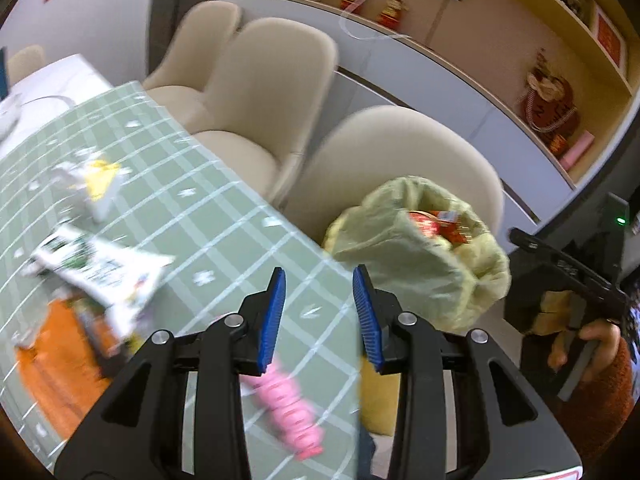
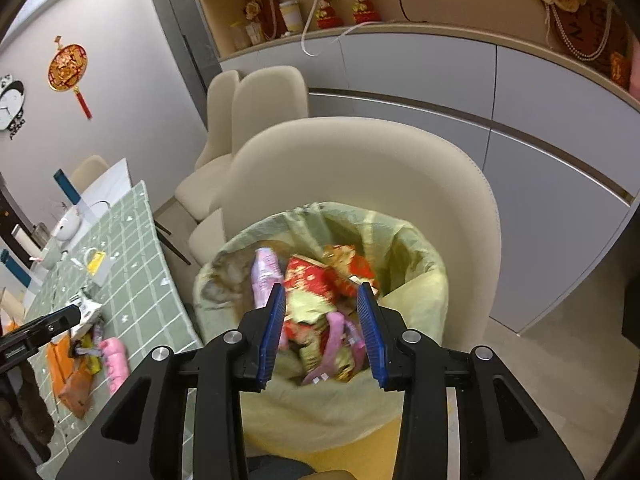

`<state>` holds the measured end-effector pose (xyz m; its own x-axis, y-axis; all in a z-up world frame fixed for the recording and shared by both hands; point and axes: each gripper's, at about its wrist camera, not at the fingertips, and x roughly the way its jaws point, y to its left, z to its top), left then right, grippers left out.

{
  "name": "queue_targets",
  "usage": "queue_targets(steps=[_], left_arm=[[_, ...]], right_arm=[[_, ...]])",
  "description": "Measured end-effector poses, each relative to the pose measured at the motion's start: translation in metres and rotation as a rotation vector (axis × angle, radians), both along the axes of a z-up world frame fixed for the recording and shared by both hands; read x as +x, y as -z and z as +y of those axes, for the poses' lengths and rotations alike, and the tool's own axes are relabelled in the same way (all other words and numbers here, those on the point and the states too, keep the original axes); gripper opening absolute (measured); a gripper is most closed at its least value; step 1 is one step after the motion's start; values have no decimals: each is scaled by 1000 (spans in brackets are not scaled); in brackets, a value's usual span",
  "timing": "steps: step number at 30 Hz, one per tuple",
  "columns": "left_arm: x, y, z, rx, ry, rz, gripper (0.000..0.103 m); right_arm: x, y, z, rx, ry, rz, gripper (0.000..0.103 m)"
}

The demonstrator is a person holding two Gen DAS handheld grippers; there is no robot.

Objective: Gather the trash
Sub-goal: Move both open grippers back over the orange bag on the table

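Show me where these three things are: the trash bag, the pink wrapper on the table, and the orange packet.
trash bag (image 2: 416,280): right wrist view, inner right wall.
pink wrapper (image 1: 286,404): left wrist view, its middle.
orange packet (image 2: 70,384): right wrist view, lower part.

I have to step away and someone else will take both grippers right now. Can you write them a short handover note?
Left gripper: open, empty, over the table edge, above the green checked cloth.
Right gripper: open, nothing pinched, poised over the trash bin beside the table.
Done: red and pink wrappers already lie inside the bin's yellow-green bag.
Left: on the table, the pink ridged item, the white printed packet, the orange packet and the yellow-and-white wrapper farther back. The pink item is nearest the left gripper, so it looks like the easiest next pick.
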<state>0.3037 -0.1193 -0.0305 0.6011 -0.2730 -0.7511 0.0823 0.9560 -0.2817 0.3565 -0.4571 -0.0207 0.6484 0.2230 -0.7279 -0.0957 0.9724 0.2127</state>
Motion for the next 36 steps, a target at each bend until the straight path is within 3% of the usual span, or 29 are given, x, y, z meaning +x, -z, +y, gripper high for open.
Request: queue_targets(steps=[2, 4, 8, 14, 19, 25, 31, 34, 36], left_arm=[[-13, 1, 21, 16, -46, -1, 34], [-29, 2, 47, 36, -110, -1, 34], [-61, 4, 101, 67, -240, 3, 37], [-111, 10, 186, 80, -432, 37, 38], [-133, 17, 228, 56, -506, 51, 38], [-133, 36, 227, -5, -472, 78, 38], [-123, 52, 197, -95, -404, 115, 38], [-114, 55, 180, -109, -379, 108, 40], [-106, 54, 166, -69, -354, 105, 40]], right_arm=[[-11, -5, 12, 11, -28, -11, 37], [-20, -8, 28, 20, -58, -28, 46], [-44, -8, 81, 53, -199, -73, 56], [-69, 0, 161, -4, -389, -57, 56], [-83, 12, 208, -39, -465, -32, 56], [-103, 32, 241, -91, -549, 16, 56], [-104, 37, 241, -120, -521, 23, 56], [-99, 36, 237, -126, -491, 23, 56], [-95, 36, 236, -127, -480, 24, 56]])
